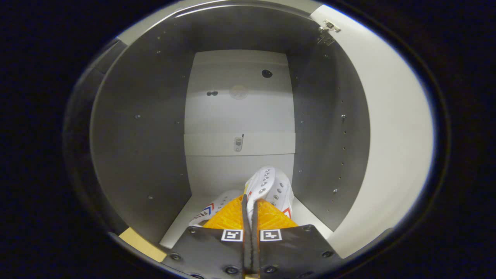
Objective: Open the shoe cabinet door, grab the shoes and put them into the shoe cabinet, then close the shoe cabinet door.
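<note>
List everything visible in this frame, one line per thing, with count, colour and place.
shoe: one, white with red and blue side markings, pinched between the fingers, toe pointing into the cabinet.
shoe cabinet: one, grey side walls, white back panel and floor, surrounding the shoe.
cabinet door: one, white, swung open beside the right wall.
hinge: one, metal, at the door's top inner edge.
fitting: one, small, metal, on the back panel's cross strip.
hand-held gripper: one, fingers nearly together, both pressing on the shoe's upper.

tan strip [142, 244] | below the left wall's front edge
</note>
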### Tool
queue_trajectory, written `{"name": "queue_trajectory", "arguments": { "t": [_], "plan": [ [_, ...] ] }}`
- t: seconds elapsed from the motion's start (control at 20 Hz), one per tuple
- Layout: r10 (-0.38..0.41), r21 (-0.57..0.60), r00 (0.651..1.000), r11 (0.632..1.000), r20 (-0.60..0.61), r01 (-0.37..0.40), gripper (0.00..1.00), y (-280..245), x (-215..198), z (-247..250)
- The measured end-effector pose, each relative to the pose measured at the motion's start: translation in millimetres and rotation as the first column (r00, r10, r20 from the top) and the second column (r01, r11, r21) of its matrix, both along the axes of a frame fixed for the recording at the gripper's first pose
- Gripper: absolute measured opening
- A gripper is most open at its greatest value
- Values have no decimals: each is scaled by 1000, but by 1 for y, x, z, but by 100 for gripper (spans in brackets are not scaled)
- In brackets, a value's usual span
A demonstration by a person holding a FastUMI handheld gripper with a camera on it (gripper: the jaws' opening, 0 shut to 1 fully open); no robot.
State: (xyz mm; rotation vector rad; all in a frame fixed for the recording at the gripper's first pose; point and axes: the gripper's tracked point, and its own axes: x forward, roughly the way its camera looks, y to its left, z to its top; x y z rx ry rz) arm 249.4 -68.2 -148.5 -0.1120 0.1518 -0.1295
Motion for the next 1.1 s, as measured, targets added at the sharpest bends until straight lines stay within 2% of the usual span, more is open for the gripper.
{"name": "queue_trajectory", "arguments": {
  "t": [0.15, 0.45, 0.8, 1.1],
  "plan": [
    [-11, -39, 999, 999, -35, 9, 2, -15, 29, -11],
    [-6, -113, 990, 993, -143, -10, 2, -26, 49, -46],
    [9, -135, 965, 990, -263, -46, 2, -28, 56, -78],
    [19, -113, 957, 992, -288, -54, 2, -23, 56, -80]
  ]
}}
